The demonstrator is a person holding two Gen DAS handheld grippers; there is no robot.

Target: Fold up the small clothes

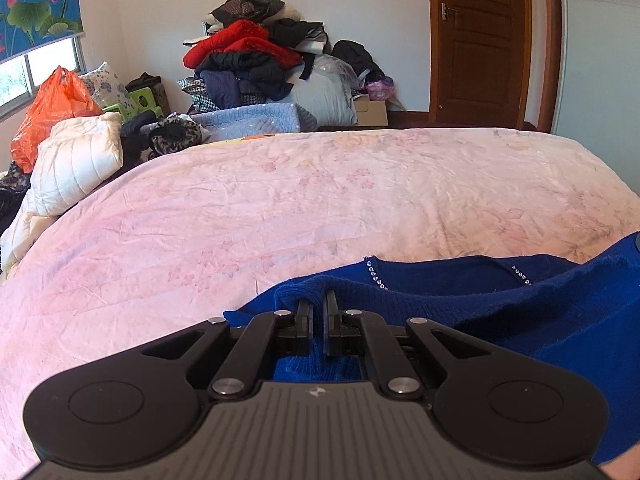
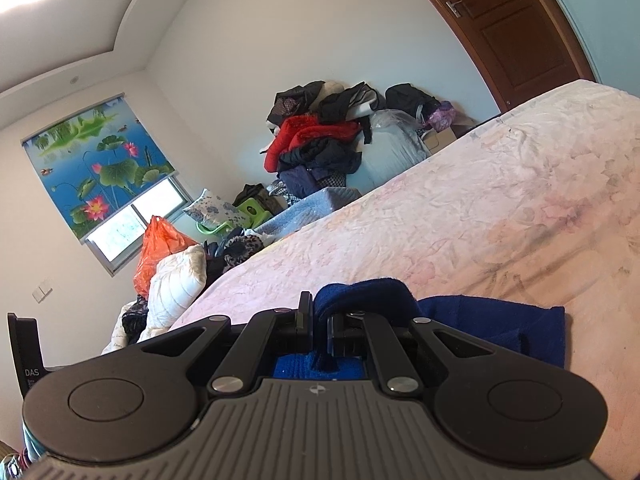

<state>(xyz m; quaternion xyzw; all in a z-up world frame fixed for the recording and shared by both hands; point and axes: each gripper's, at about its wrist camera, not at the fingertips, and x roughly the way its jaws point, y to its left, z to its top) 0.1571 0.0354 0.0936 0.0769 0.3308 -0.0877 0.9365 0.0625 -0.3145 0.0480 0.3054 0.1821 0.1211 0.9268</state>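
On the near edge of the pink bedspread (image 1: 280, 208), a blue knit sweater (image 1: 500, 304), spread toward the right of the left wrist view, neckline with its row of small studs facing the far side of the bed. Left gripper (image 1: 318, 300) clamped on a bunched fold of that knit at the garment's left end, fingers almost together with only a thin ridge of cloth between. Right gripper (image 2: 318, 308) likewise pinched shut on a thicker wad of the same blue fabric, cloth humped up over the fingertips and draping away to the right across the bedspread. Long axis of the sweater lying crosswise, roughly along the bed's near edge, so both holds sit on one side of it and the free body trails to the right and slightly forward of each set of fingers. Judged from this: a fold likely carried across toward that loose side, both hands equally engaged, neither clearly nearer the far hem. Exact part gripped, shoulder or sleeve, not readable. Beyond the bed, a heap of clothes (image 1: 256, 60) against the wall, well apart from the work.
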